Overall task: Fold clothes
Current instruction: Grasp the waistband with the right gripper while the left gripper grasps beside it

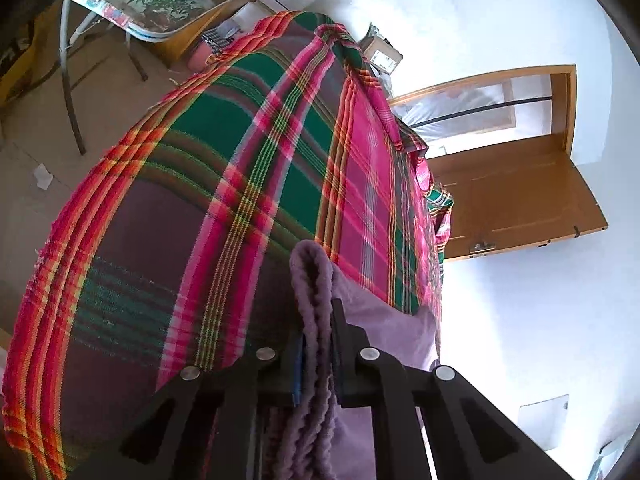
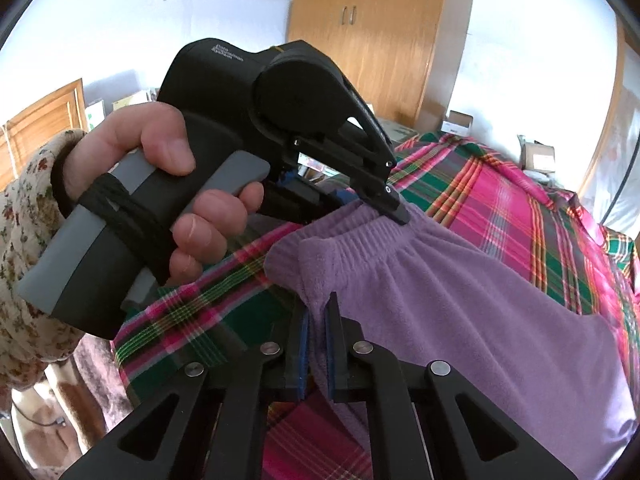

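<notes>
Across the plaid cloth (image 2: pixel 500 208), a purple fleece garment (image 2: pixel 460 300) is lying, its ribbed waistband (image 2: pixel 360 232) toward ten o'clock in the right wrist view. At six o'clock the right gripper (image 2: pixel 316 344) is pinching a fold of the fleece between its blue-padded fingers (image 2: pixel 303 344). At eleven o'clock a hand (image 2: pixel 160 176) is gripping the left gripper (image 2: pixel 394 210), which is clamping the waistband. From the left wrist view, the fingers (image 1: pixel 344 332) are squeezing bunched purple fabric.

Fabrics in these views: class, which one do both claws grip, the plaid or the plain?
The plain purple fleece garment, pinched at its ribbed waistband by both claws; the plaid sheet merely lies underneath.
</notes>
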A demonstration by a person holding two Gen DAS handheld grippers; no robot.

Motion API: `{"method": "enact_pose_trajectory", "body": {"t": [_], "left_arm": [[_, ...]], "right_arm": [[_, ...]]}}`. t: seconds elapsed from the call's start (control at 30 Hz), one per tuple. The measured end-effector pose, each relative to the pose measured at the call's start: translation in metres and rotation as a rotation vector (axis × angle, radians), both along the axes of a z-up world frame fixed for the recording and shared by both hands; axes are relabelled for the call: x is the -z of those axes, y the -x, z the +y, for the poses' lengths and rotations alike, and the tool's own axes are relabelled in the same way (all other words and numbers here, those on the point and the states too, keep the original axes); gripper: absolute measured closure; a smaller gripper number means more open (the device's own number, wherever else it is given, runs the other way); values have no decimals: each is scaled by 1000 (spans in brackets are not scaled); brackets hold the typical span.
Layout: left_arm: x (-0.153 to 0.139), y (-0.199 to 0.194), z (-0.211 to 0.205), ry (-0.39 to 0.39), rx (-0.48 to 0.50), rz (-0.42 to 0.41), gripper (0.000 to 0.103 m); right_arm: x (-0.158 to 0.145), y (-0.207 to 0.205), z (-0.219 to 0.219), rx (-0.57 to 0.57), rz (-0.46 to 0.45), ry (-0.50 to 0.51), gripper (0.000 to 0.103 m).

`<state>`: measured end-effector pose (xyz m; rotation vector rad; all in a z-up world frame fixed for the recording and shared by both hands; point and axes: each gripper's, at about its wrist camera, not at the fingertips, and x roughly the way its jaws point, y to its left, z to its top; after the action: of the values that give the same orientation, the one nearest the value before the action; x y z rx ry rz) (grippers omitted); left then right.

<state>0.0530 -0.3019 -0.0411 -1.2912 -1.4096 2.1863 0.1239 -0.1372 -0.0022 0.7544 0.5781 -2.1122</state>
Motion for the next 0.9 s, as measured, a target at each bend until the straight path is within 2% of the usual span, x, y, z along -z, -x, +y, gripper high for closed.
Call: {"method": "enact_pose_trajectory", "body": {"t": [0.1,0.2,0.27,0.37,0.5,0.9], "left_arm": [[5,4,3,-3,-8,-15,92],[0,3,8,41,-11,-19,91],[-9,5,15,96,-5,-14,91],[-17,4,18,95,-7,-2,91],[-35,1,28,148,-6,20,91],[-84,3,57,186,5,81,91]], "right_arm": [[4,2,-1,0,-3,-13,96],[4,7,2,6,-12,-1,96],[2,9,4,8,-17,15,96],[0,10,8,10,-17,36,96],[-15,3,20,16,-9,87,96],[-52,-10,65,69,41,218,96]]}}
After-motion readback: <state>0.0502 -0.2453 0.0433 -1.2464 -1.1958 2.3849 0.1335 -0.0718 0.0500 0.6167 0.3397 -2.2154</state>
